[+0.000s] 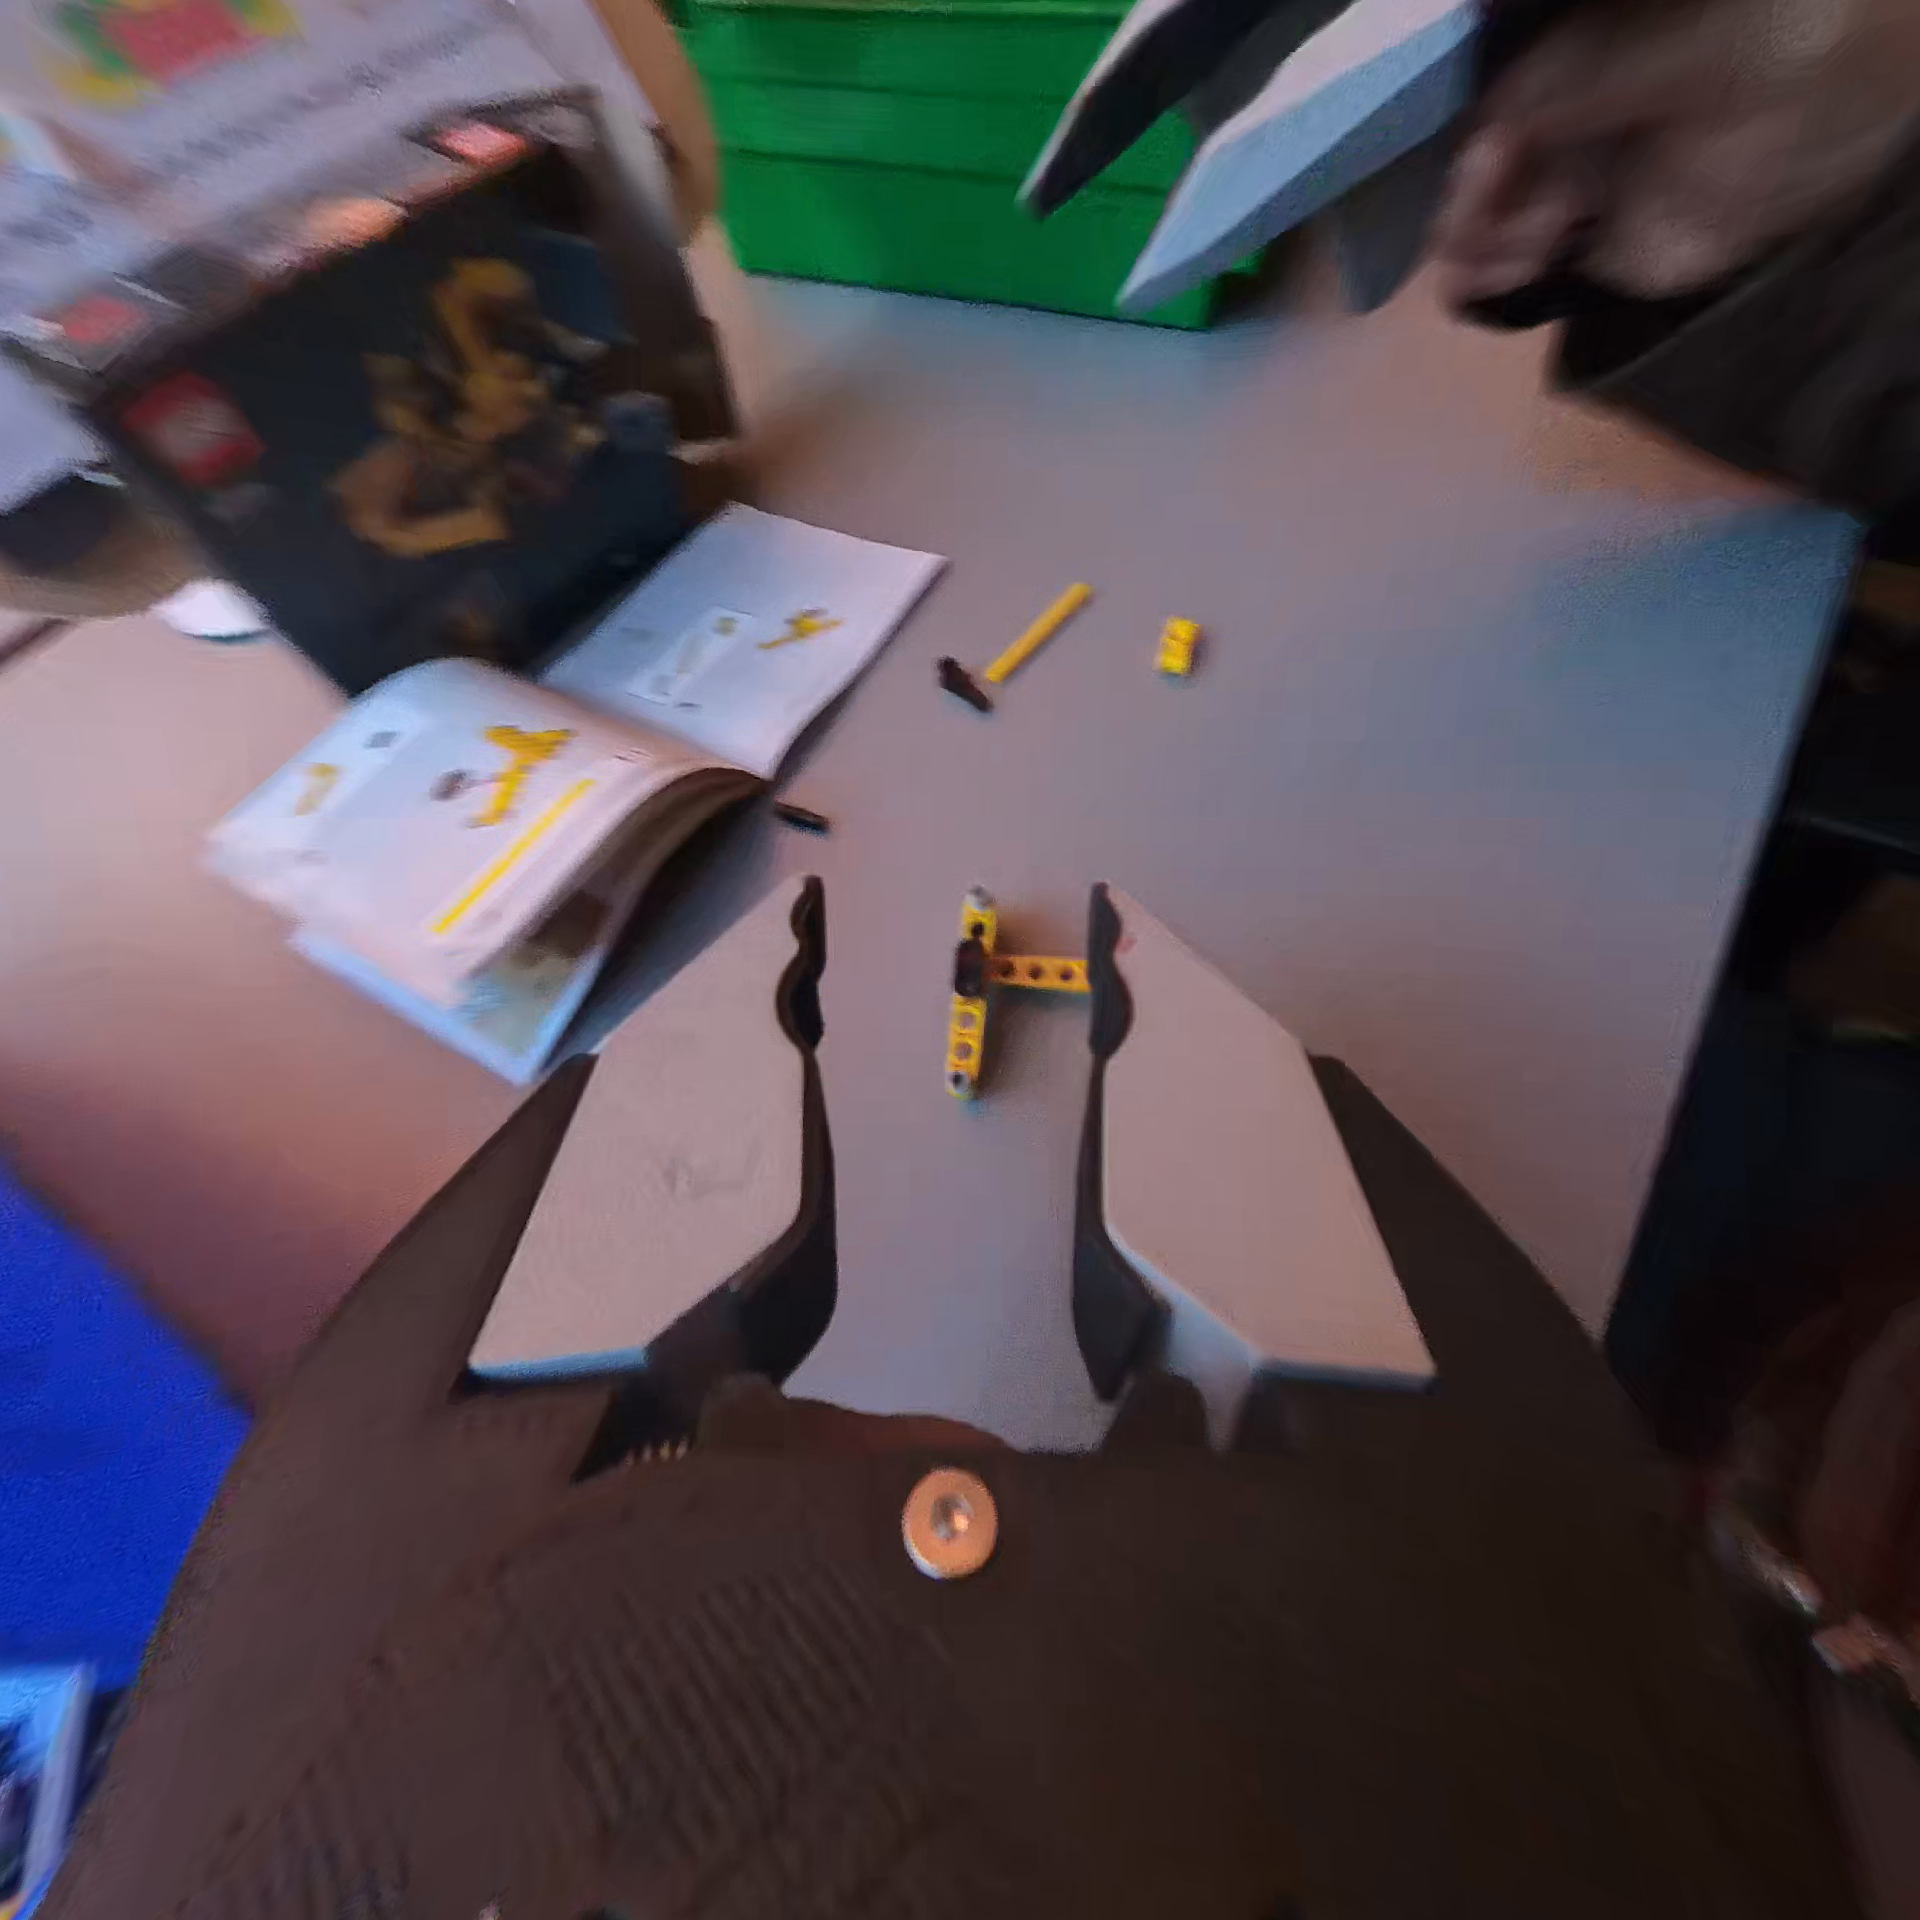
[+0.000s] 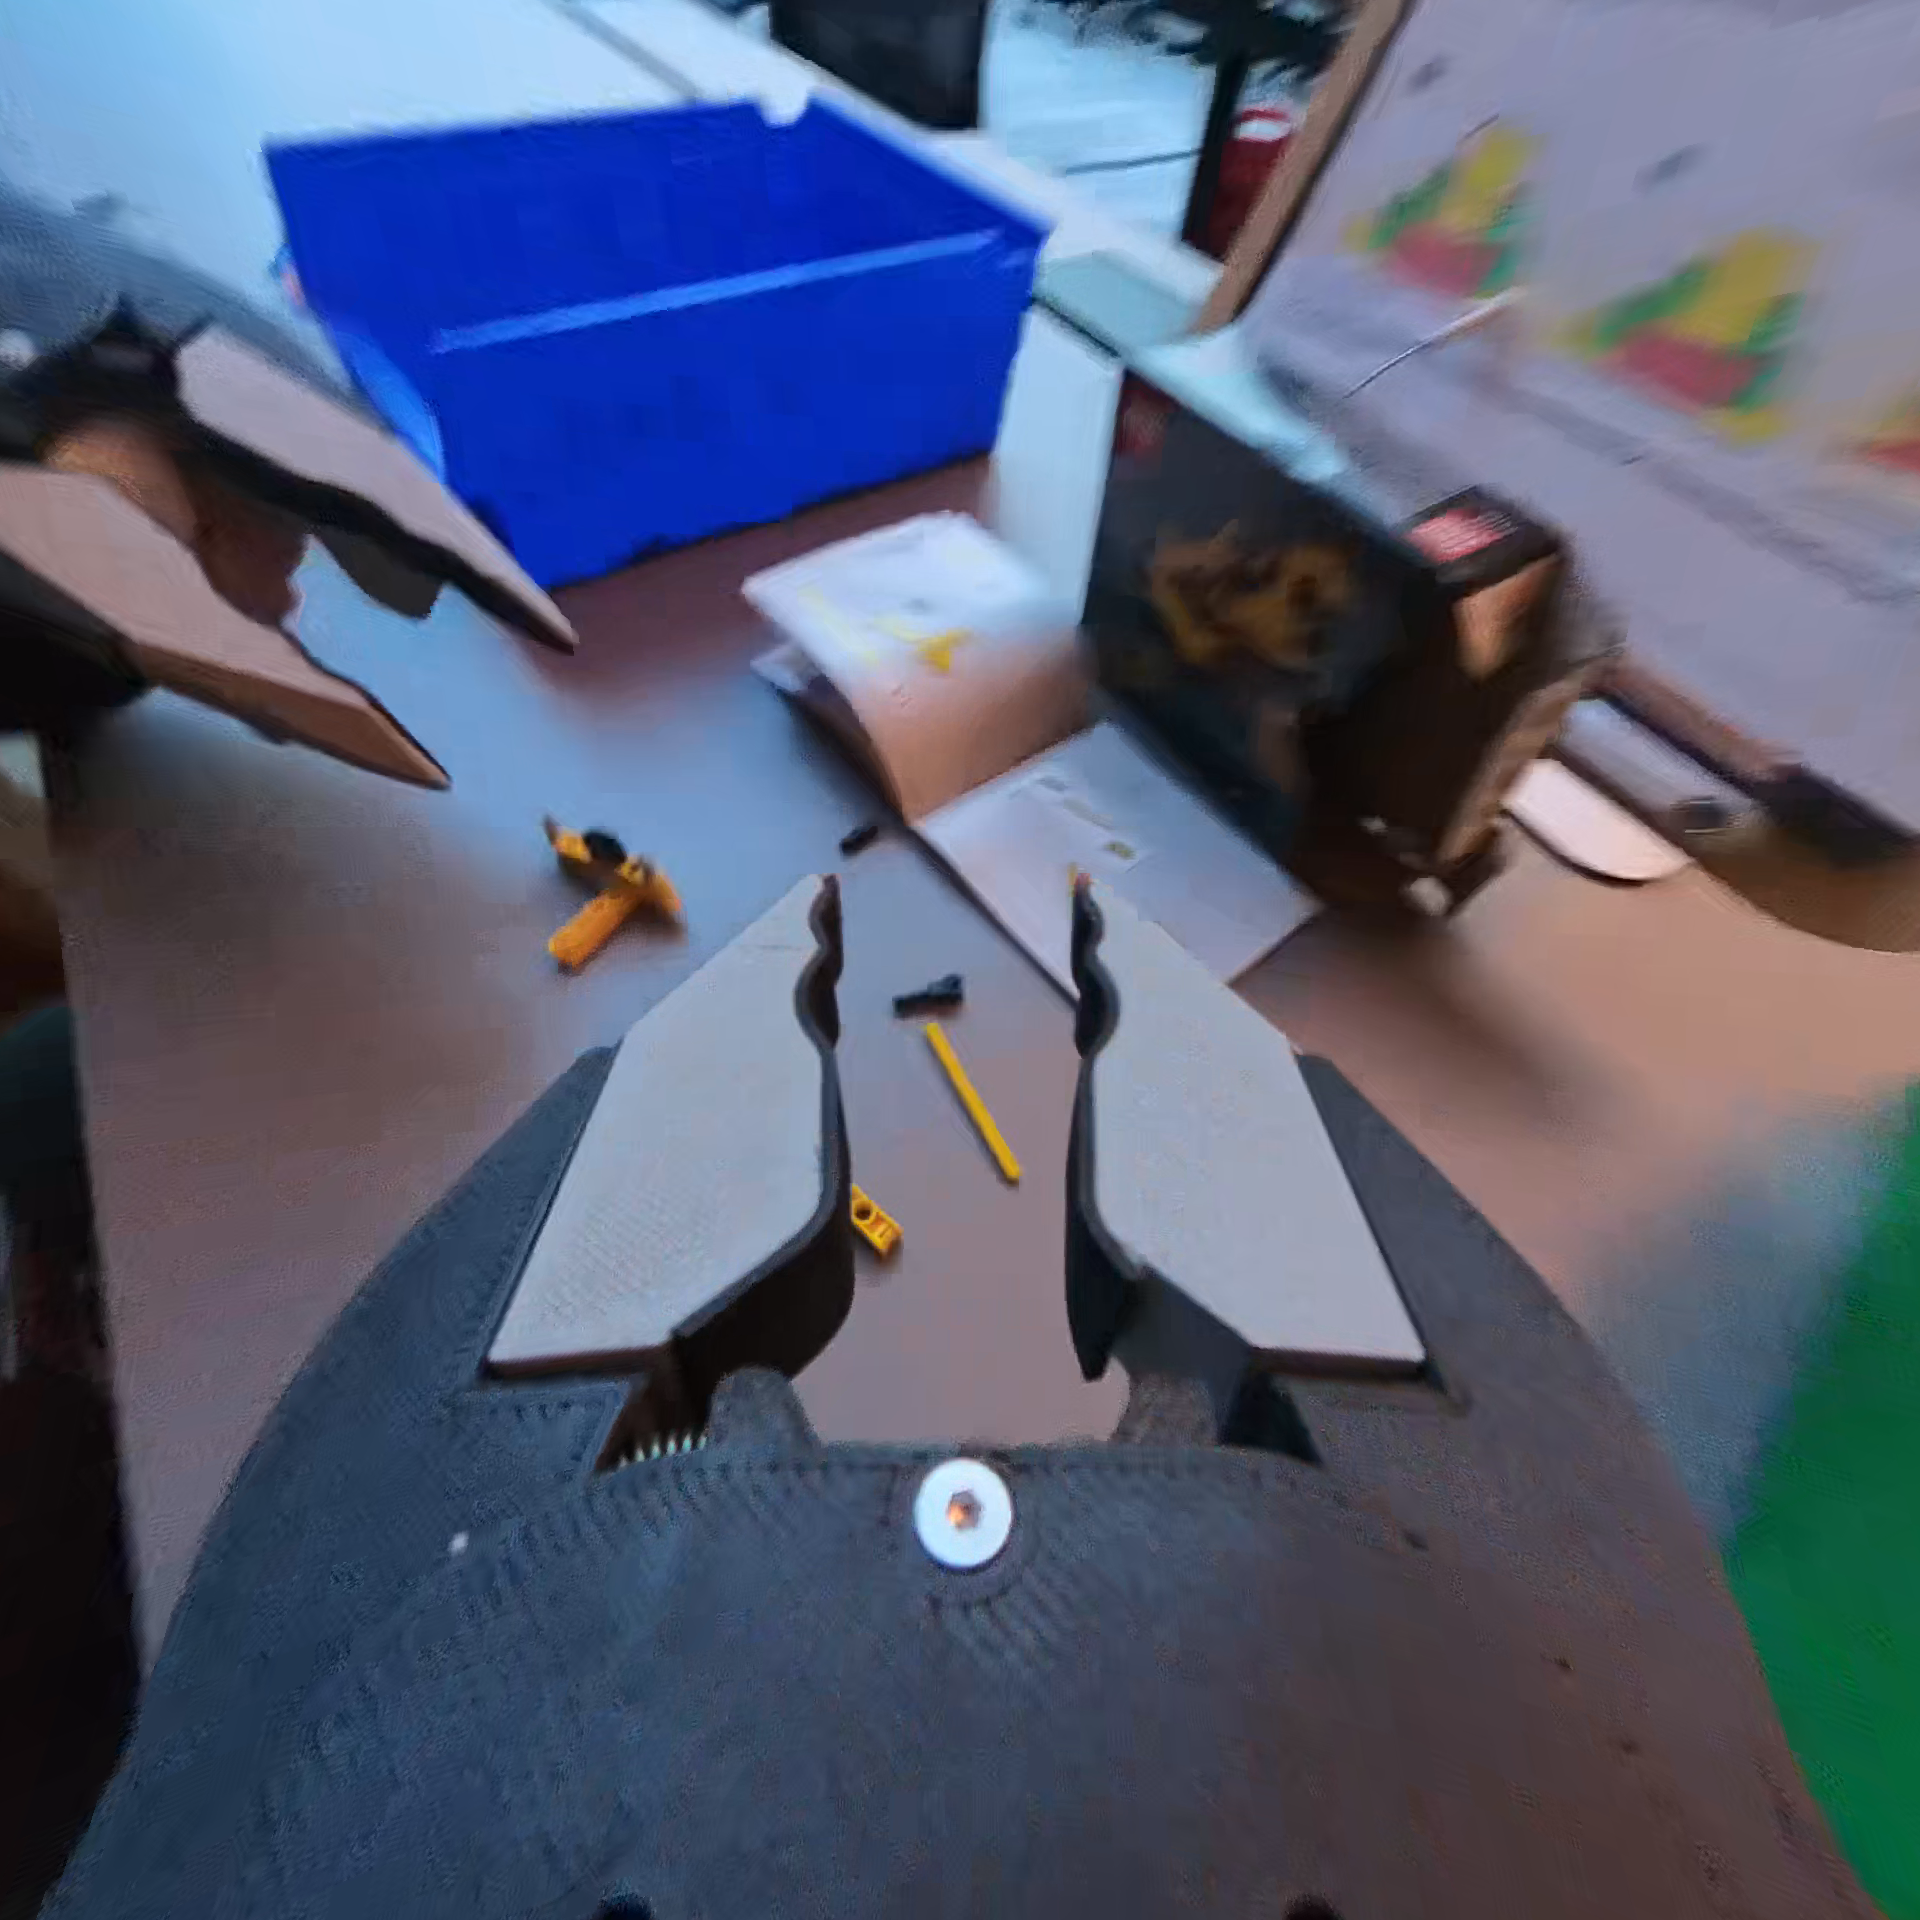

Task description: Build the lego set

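A small yellow T-shaped assembly point(image 1: 977, 987) with a black pin lies on the grey table, between the tips of my open, empty left gripper point(image 1: 956, 914); it also shows in the right wrist view point(image 2: 608, 894). A long yellow axle point(image 1: 1037, 632) point(image 2: 974, 1103), a black connector point(image 1: 964, 686) point(image 2: 928, 995) and a small yellow brick point(image 1: 1180, 646) point(image 2: 875, 1222) lie farther off. My right gripper point(image 2: 954, 914) is open and empty, hovering above the axle and black connector. Another black pin point(image 1: 802, 819) point(image 2: 858, 835) lies by the open instruction booklet point(image 1: 540, 790) point(image 2: 914, 613).
The dark set box point(image 1: 416, 436) point(image 2: 1309, 665) stands behind the booklet. A green bin point(image 1: 914, 187) is at the far edge, a blue bin point(image 2: 665, 332) on the other side. The table edge point(image 1: 1745, 935) drops off at right. The right gripper point(image 1: 1247, 156) hangs above the far table. About 15 centimetres separates my left fingertips from my right. My right gripper is the nearer one to the small yellow brick point(image 2: 875, 1222): about 11 centimetres, against 15 centimetres. Look for it in the left wrist view point(image 1: 1179, 622) too.
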Demonstrator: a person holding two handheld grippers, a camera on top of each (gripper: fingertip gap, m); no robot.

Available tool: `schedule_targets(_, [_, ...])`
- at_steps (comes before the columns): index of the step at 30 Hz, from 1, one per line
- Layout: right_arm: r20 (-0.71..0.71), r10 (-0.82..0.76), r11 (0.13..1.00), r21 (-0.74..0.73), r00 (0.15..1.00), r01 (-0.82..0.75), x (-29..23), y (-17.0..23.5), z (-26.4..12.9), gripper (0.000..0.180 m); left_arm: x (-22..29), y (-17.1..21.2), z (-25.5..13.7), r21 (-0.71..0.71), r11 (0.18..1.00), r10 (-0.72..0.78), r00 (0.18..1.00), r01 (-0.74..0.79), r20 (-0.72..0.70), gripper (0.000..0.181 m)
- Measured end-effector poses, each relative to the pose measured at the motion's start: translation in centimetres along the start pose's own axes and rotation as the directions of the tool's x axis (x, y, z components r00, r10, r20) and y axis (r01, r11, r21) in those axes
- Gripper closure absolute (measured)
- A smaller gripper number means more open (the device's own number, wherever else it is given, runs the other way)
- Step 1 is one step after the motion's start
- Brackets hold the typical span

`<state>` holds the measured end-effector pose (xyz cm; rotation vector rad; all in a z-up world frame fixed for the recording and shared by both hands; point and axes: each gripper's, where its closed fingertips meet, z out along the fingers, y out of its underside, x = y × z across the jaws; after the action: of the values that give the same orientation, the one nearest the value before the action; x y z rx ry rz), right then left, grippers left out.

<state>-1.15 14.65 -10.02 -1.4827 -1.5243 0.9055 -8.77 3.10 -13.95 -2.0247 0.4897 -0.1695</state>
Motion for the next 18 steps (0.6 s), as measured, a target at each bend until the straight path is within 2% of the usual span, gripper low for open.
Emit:
schedule_targets(3, [-0.081, -0.14, 0.99, 0.001, 0.987, 0.141, 1.5, 3.7, 1.8, 0.143, -0.4, 1.6, 0.1, 0.025, 1.0, 0.016, 0.998, -0.014, -0.065, 0.129])
schedule_targets(5, [-0.07, -0.132, 0.991, 0.002, 0.989, 0.133, 1.6, 4.3, 1.5, 0.145, 0.1, 2.4, 0.1, 0.012, 1.0, -0.022, 0.989, 0.024, -0.148, 0.125])
schedule_targets(6, [-0.055, -0.115, 0.992, 0.054, 0.992, 0.118, 1.4, 3.6, 1.2, 0.146, 0.2, 2.7, 0.2, 0.004, 0.999, -0.032, 0.986, 0.033, -0.166, 0.123])
schedule_targets(8, [-0.039, -0.085, 0.988, 0.123, 0.996, 0.089, 1.7, 2.9, 0.8, 0.152, -0.4, 3.3, 0.5, -0.016, 1.0, -0.017, 0.991, 0.015, -0.131, 0.123])
schedule_targets(10, [-0.05, -0.057, 0.996, 0.071, 0.997, 0.06, 2.6, 3.8, 1.3, 0.142, -0.7, 3.7, 0.7, -0.025, 1.0, 0.005, 0.993, -0.008, -0.116, 0.122])
schedule_targets(12, [-0.07, -0.061, 0.998, 0.029, 0.996, 0.063, 3.2, 4.6, 1.7, 0.142, -0.9, 3.6, 0.7, -0.008, 1.0, -0.007, 0.994, 0.006, -0.109, 0.122])
schedule_targets(15, [-0.066, -0.026, 0.998, 0.053, 0.997, 0.03, 3.4, 4.3, 2.2, 0.145, -1.5, 2.2, 0.0, 0.088, 0.995, -0.029, 0.996, 0.037, -0.083, 0.128])
schedule_targets(18, [-0.047, 0.017, 0.998, 0.059, 0.999, -0.014, 3.5, 4.3, 2.8, 0.143, -2.2, 2.7, 0.3, 0.062, 0.998, -0.026, 0.999, 0.028, -0.037, 0.127])
